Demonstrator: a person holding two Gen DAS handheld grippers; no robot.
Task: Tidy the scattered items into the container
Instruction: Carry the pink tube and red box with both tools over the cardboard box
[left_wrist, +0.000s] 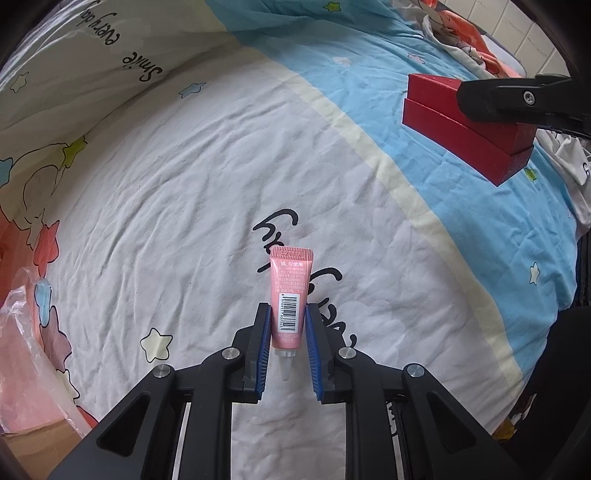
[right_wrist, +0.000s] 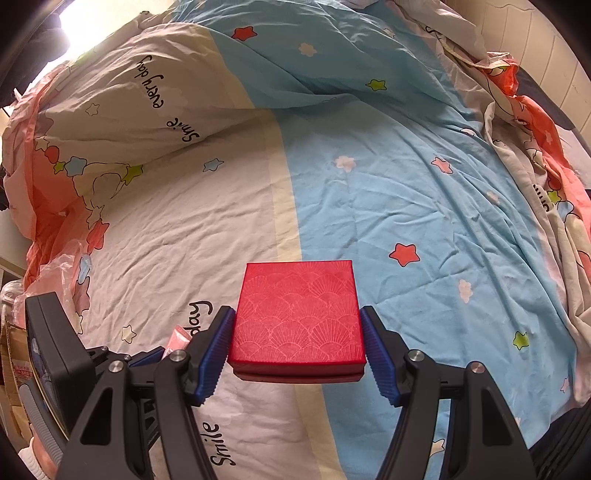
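2 claws grip pink tube (left_wrist: 289, 295), red box (right_wrist: 297, 317).

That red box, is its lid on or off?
On. The red box shows its patterned lid seated over the base, edges lined up in both views.

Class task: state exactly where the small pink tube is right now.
In the left wrist view, the pink tube is clamped in the left tool, above the white bedsheet.

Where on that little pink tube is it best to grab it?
Across the flat middle of the pink tube, coming from above. The left gripper already holds it that way, pads on the narrow side edges, with the nozzle end toward the gripper. The crimped end and nozzle give less surface.
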